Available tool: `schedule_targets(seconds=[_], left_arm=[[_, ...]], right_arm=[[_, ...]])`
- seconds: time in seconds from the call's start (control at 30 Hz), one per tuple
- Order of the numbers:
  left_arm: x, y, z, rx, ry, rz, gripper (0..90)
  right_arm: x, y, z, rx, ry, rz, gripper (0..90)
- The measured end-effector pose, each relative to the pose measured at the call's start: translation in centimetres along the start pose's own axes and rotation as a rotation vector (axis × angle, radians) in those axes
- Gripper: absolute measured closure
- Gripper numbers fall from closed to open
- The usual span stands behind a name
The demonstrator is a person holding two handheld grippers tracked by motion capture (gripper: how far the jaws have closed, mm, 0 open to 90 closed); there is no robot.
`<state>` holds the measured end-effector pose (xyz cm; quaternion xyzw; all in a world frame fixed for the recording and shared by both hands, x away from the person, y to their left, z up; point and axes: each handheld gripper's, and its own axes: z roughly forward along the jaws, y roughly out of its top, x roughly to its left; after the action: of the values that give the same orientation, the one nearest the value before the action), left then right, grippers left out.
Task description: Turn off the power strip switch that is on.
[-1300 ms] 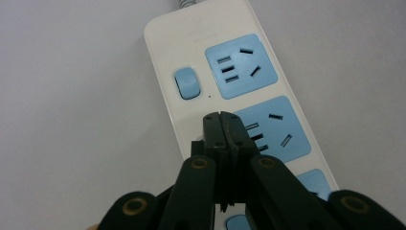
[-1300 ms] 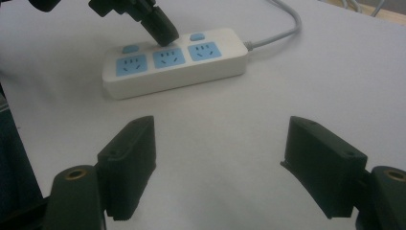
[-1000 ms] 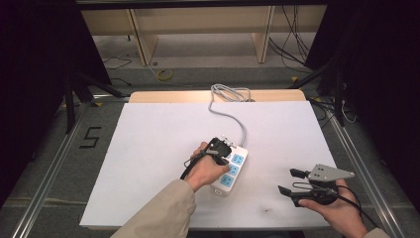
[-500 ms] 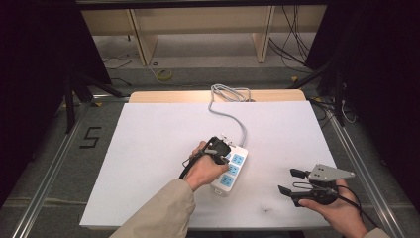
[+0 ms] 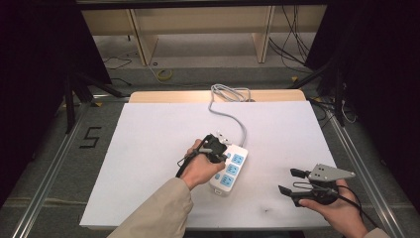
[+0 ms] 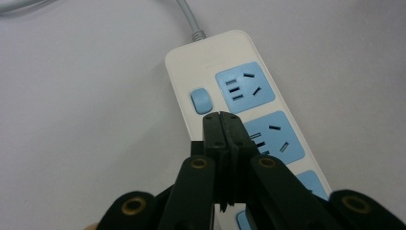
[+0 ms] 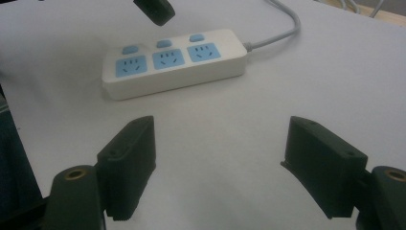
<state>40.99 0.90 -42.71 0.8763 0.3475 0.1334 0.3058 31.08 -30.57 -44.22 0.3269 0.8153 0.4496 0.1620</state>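
A white power strip point(image 5: 232, 169) with blue sockets and blue switches lies in the middle of the white table, its grey cable point(image 5: 229, 111) running to the far edge. My left gripper point(image 5: 218, 148) hovers over the strip's cable end. In the left gripper view its jaws are pressed together with nothing between them. The left gripper point(image 6: 220, 115) ends just short of the first blue switch point(image 6: 201, 99). My right gripper point(image 5: 286, 180) rests in a hand near the front right of the table. The right gripper point(image 7: 222, 163) has its jaws spread wide and empty, facing the power strip point(image 7: 177, 62).
The white table top point(image 5: 148, 148) has a wooden strip point(image 5: 163, 95) along its far edge, where the cable coils. Metal rails point(image 5: 356, 163) run along both sides. Wooden shelving and loose cables point(image 5: 292, 39) stand on the floor beyond.
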Motion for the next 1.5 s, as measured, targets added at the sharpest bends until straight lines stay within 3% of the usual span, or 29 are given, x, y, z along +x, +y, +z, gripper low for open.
schedule_targets(seconds=[0.33, 0.43, 0.8, 1.5], left_arm=[[0.6, -0.2, -0.7, -0.034, 0.010, -0.003, 89.7], [0.7, -0.3, -0.8, -0.042, 0.013, 0.005, 84.7], [1.2, -0.6, -1.5, -0.074, 0.026, 0.006, 79.1], [2.3, -1.8, -3.0, -0.126, 0.041, -0.017, 67.5]], right_arm=[[0.0, 0.0, 0.0, -0.002, -0.001, 0.004, 26.6], [0.0, 0.0, 0.0, -0.003, 0.000, 0.002, 26.5], [0.0, 0.0, 0.0, -0.005, -0.001, 0.003, 26.5], [0.0, 0.0, 0.0, -0.005, 0.001, 0.003, 26.3]])
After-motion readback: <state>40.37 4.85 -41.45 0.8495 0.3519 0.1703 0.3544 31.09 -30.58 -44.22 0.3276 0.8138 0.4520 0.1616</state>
